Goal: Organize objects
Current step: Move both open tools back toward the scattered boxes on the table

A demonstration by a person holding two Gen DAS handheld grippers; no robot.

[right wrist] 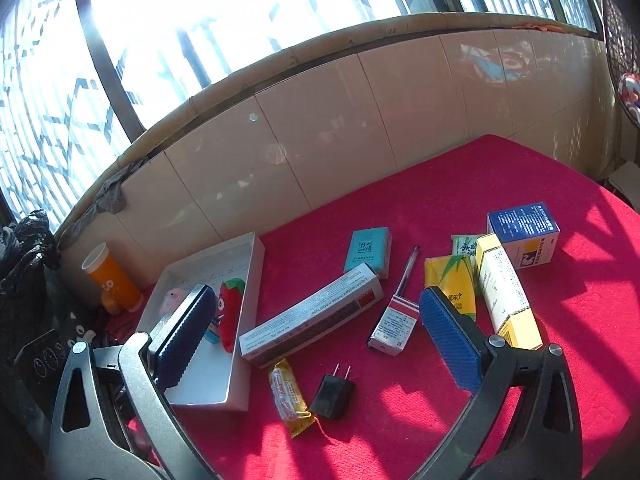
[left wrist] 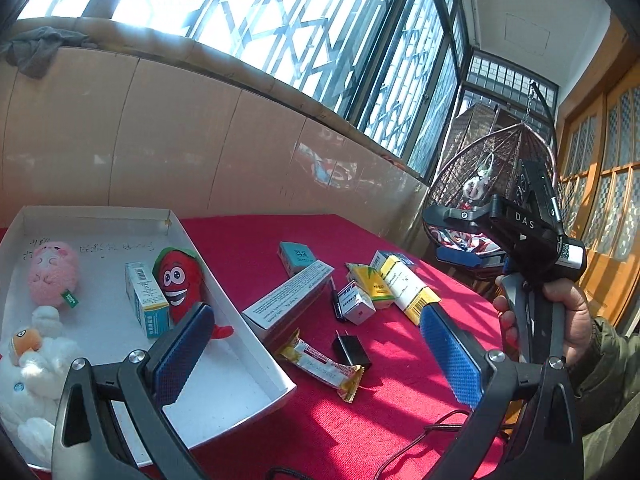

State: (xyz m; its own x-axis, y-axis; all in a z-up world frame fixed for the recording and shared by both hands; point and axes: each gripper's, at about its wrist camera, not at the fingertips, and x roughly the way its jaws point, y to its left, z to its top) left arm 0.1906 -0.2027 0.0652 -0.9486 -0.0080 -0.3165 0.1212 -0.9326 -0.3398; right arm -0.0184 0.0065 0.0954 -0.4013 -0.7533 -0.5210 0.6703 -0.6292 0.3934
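A: Left wrist view, biggest first: what is there?

B: A red cloth-covered table point(left wrist: 248, 240), with a shallow white cardboard tray point(left wrist: 240, 344) on its left part. In the tray lie a white plush toy point(left wrist: 36, 364), a pink plush toy point(left wrist: 54, 276), a red strawberry plush with a grinning face point(left wrist: 180, 284) and an upright teal-and-white carton point(left wrist: 146, 300) just beside the strawberry.

A: And on the cloth itself?

B: A long white sealant box point(right wrist: 312, 316) leans against the tray's right wall. Right of it stand a long yellow-and-white carton point(right wrist: 506, 292), a blue-and-white square box point(right wrist: 524, 234), a yellow tissue pack point(right wrist: 452, 284), a teal flat box point(right wrist: 368, 250) and a small red-and-white carton point(right wrist: 394, 324).

A: Smaller still?

B: A yellow snack bar wrapper point(right wrist: 288, 394) touches a black two-pin plug adapter point(right wrist: 334, 394), and a dark pen point(right wrist: 408, 270) lies above the small carton.

A: The tongs?

B: The left gripper point(left wrist: 316, 360) has its blue pads wide apart, holding nothing, above the tray's edge and the wrapper. The right gripper point(right wrist: 320, 344) is spread wide too, empty, over the sealant box. A hand point(left wrist: 560, 320) grips its handle.
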